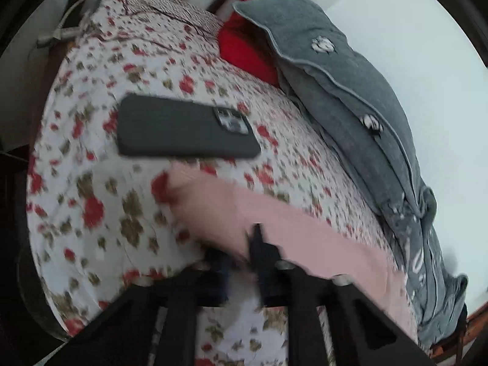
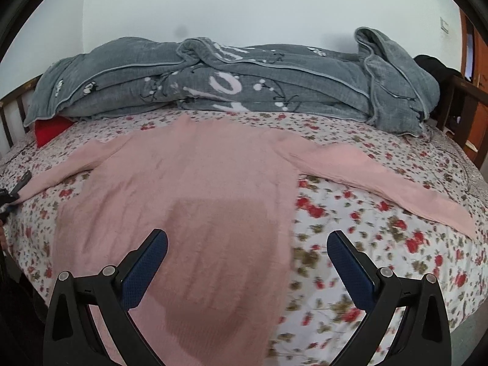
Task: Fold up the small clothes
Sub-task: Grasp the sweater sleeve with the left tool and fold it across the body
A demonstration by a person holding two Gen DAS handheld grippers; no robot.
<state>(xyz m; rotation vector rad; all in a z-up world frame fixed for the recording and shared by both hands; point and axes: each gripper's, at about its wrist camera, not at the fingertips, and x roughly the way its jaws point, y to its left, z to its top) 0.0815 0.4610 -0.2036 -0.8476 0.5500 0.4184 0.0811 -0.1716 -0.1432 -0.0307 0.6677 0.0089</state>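
Pink long-sleeved sweater (image 2: 195, 189), spread flat and face up across a floral bedsheet (image 2: 350, 238), white with red roses and olive leaves. Body in the middle of the bed, hem toward the near edge, one sleeve stretched out to the right and the other to the left. Squarish darker shadow across the lower front of the body.

At the end of the left-hand sleeve, left gripper (image 1: 257, 238), jaws closed tight together with pink fabric of the cuff pinched between the black tips; somewhat blurred in its own view. Same gripper seen small at the far left edge of the right wrist view (image 2: 16, 187), meeting the sleeve end.

Right gripper (image 2: 247, 262) poised above the lower body of the sweater, jaws spread wide, blue pads (image 2: 146, 271) well apart, nothing between them. Left pad over pink knit, right pad over bare sheet just beside the sweater's side edge.

Beyond the left sleeve, dark phone (image 1: 186, 131) lying camera side up on the sheet, apart from the sweater. Along the far side of the bed, against a pale wall, a rumpled grey quilt (image 2: 231, 88) with white markings. Red pillow (image 2: 50, 129) partly tucked under the quilt's left end. Dark wooden bed frame (image 2: 457, 97) visible at the right-hand end.
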